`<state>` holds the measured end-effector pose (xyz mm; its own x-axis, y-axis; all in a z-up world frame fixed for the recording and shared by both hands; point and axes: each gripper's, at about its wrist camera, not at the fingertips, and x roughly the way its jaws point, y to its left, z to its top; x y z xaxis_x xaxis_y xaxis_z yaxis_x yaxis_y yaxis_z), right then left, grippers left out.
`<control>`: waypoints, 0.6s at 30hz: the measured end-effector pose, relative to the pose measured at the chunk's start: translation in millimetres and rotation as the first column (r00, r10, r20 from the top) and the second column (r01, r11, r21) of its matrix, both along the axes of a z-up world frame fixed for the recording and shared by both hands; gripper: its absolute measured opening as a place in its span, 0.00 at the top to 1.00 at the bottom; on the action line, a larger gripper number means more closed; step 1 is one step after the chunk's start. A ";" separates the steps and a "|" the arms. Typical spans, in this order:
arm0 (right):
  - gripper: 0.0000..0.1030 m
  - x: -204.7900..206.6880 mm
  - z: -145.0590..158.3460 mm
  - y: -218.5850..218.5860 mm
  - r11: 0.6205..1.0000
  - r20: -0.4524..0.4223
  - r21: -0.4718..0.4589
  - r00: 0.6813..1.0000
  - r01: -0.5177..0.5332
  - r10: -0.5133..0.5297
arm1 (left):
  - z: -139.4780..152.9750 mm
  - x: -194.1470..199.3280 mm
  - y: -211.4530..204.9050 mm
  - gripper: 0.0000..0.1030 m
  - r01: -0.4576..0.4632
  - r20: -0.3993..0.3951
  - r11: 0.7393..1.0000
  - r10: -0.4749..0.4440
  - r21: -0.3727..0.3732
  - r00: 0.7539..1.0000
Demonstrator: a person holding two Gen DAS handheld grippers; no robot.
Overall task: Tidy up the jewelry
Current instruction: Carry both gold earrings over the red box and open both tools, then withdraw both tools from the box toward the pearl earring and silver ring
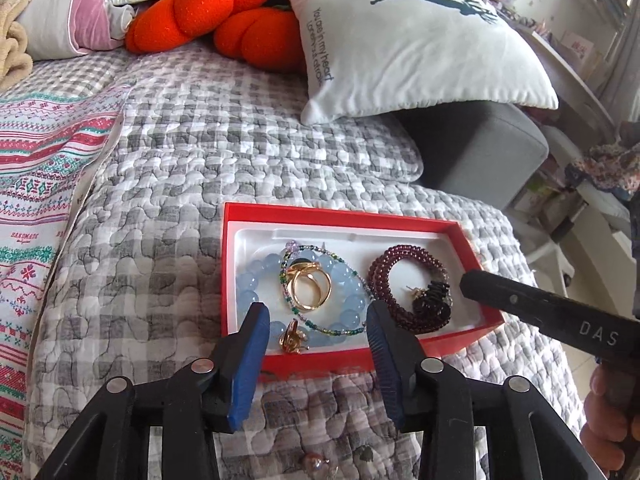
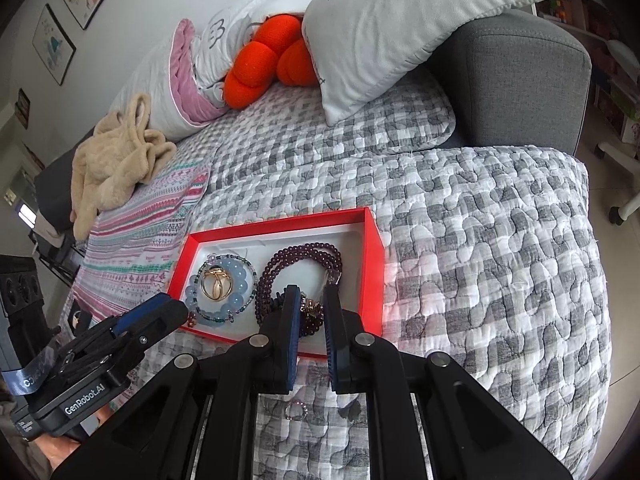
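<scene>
A red box (image 1: 344,216) with a white liner sits on the quilted sofa. In it lie a pale blue bead bracelet (image 1: 256,284), a thin green bead strand (image 1: 340,330), a gold ring (image 1: 310,288), a small gold piece (image 1: 292,338), a dark red bead bracelet (image 1: 400,270) and a black earring (image 1: 432,298). My left gripper (image 1: 316,320) is open and empty over the box's near edge. My right gripper (image 2: 311,300) is open, its fingers either side of the dark bracelet (image 2: 304,256) and a dark earring (image 2: 312,310) in the box (image 2: 280,224).
A small ring (image 2: 295,410) and a dark piece (image 2: 349,411) lie on the quilt in front of the box; a pearl piece (image 1: 314,462) shows in the left wrist view. Pillows (image 1: 408,40), an orange plush (image 1: 224,20) and a patterned blanket (image 1: 44,184) lie behind and to the left.
</scene>
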<state>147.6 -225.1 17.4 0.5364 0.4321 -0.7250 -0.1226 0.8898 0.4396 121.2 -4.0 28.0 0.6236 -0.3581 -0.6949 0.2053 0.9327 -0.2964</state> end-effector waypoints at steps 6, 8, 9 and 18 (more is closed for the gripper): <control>0.87 8.0 -7.6 -0.1 0.999 -0.049 0.040 0.999 0.011 -0.009 | -1.8 -10.8 11.3 0.43 0.007 -0.050 1.000 -0.008 -0.024 0.999; 0.87 9.1 -7.3 -3.1 0.998 -0.053 0.050 0.998 0.022 -0.020 | -2.7 -13.6 14.0 0.43 0.010 -0.064 0.999 -0.012 -0.032 0.998; 0.87 8.7 -6.4 -4.7 0.998 -0.052 0.056 0.998 0.025 -0.022 | -3.7 -15.2 14.9 0.42 0.010 -0.070 0.999 -0.012 -0.033 0.997; 0.68 -7.9 9.6 -9.9 0.999 -0.026 0.045 1.000 0.017 -0.015 | -14.4 -24.2 17.5 0.36 0.004 -0.138 1.000 -0.007 -0.020 0.990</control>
<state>139.6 -235.0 27.0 0.5251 0.4565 -0.7183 -0.0967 0.8705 0.4825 97.0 13.5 13.6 0.5199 -0.3753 -0.7674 0.1662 0.9256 -0.3401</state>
